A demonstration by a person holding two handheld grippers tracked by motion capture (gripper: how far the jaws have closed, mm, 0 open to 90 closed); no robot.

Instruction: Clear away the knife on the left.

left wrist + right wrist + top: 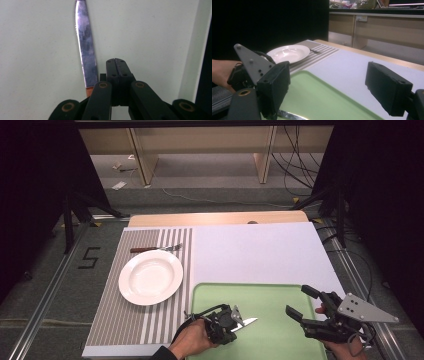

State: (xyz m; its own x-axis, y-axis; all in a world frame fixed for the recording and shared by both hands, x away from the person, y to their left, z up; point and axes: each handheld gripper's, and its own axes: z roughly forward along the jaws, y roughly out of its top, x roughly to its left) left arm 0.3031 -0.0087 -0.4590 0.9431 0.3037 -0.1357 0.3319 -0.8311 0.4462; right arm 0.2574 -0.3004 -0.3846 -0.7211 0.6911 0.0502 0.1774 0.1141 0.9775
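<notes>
— Knife [246, 322] placement is asked after first: where is it seen?

— It is seen over the green tray [270, 295], toward the tray's 7 o'clock corner, with the blade tip pointed to 3 o'clock in the high view. In the left gripper view the blade [86, 47] runs up alongside the jaws, on their left.

— And the left gripper [231, 319]?

— Its jaws are pressed flat together, pad against pad. The knife's handle end is hidden beside them, so whether anything is pinched cannot be told for sure.

— The right gripper [305, 303]?

— Its jaws are spread wide and nothing is held between them; it is placed at the tray's 4 o'clock edge.

— What else is laid out?

— A white plate [151, 277] is set on a striped mat [117, 320], at 9 o'clock from the tray, with a fork [155, 249] lying just beyond it at 12 o'clock.
</notes>
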